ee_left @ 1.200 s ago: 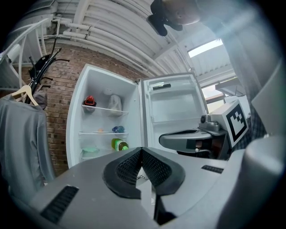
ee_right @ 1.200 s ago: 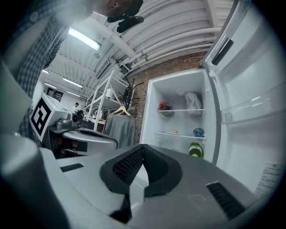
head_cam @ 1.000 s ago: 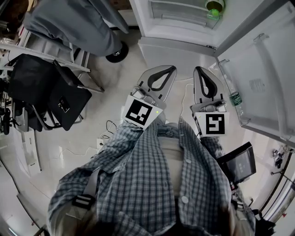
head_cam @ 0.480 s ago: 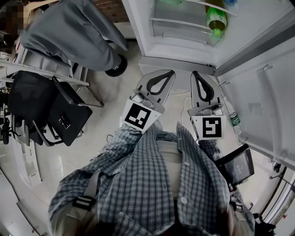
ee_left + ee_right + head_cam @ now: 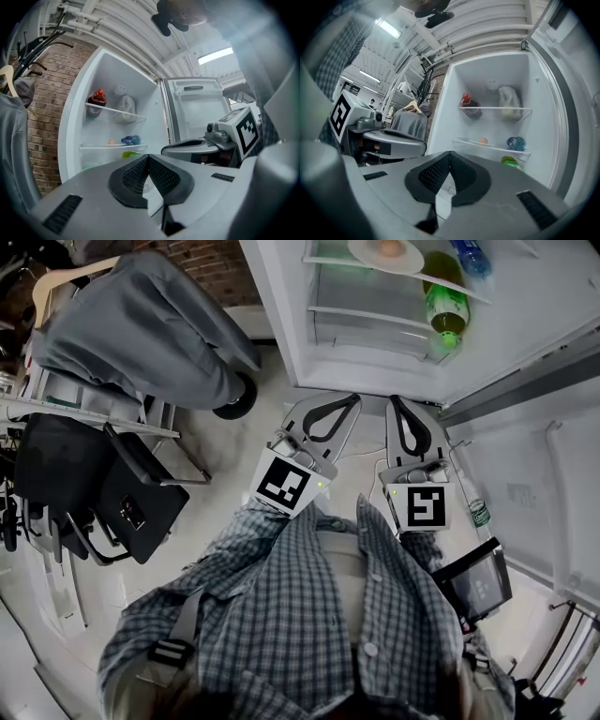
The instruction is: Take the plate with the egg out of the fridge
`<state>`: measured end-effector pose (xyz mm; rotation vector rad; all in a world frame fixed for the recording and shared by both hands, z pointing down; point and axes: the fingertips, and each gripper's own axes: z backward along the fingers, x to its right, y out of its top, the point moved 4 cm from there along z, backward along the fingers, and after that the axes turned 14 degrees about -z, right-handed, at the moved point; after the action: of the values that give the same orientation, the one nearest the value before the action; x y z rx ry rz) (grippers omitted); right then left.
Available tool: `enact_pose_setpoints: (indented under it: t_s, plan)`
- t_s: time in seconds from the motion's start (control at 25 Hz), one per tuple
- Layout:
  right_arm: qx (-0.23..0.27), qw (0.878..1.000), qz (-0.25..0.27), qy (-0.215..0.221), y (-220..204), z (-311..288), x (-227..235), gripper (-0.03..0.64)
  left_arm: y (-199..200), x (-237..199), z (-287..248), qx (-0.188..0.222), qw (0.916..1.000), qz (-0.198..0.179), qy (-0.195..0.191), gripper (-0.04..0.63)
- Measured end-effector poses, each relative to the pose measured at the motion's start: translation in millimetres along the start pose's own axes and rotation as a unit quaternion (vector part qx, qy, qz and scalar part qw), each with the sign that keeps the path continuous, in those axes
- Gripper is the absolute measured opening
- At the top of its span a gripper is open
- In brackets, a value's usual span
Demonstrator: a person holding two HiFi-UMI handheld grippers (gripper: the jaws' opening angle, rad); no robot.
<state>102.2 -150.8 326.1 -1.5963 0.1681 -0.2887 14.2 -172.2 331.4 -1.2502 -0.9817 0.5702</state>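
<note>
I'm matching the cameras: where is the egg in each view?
Head view: egg at the top edge, on the plate.
Left gripper view: egg left of centre, on the lower shelf.
Right gripper view: egg right of centre, same shelf.
Shared landmark: blue bottle beside it.

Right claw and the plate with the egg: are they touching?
Apart. The head view shows the right claw shut and outside the fridge, well short of the plate inside it.

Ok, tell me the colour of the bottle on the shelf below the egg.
The bottle is green; the head view shows it best.
</note>
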Motion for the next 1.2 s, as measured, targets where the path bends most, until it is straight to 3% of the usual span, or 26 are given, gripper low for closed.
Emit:
enact_pose_setpoints:
  t_s: [0.84, 1.04, 1.2]
  plan:
    - [-0.02, 1.0, 0.02, 0.0, 0, -60, 22, 0.006, -20, -49, -32, -0.006, 0.9997, 0.022, 0.012, 0.006]
    - [-0.023, 0.999, 0.047, 0.009, 9, -79, 42, 0.006, -19, -61, -50, -0.003, 0.9993, 0.023, 0.028, 0.008]
    - [-0.031, 0.994, 0.109, -0.003, 17, -98, 63, 0.006, -19, -71, -67, 0.0, 0.9991, 0.021, 0.038, 0.006]
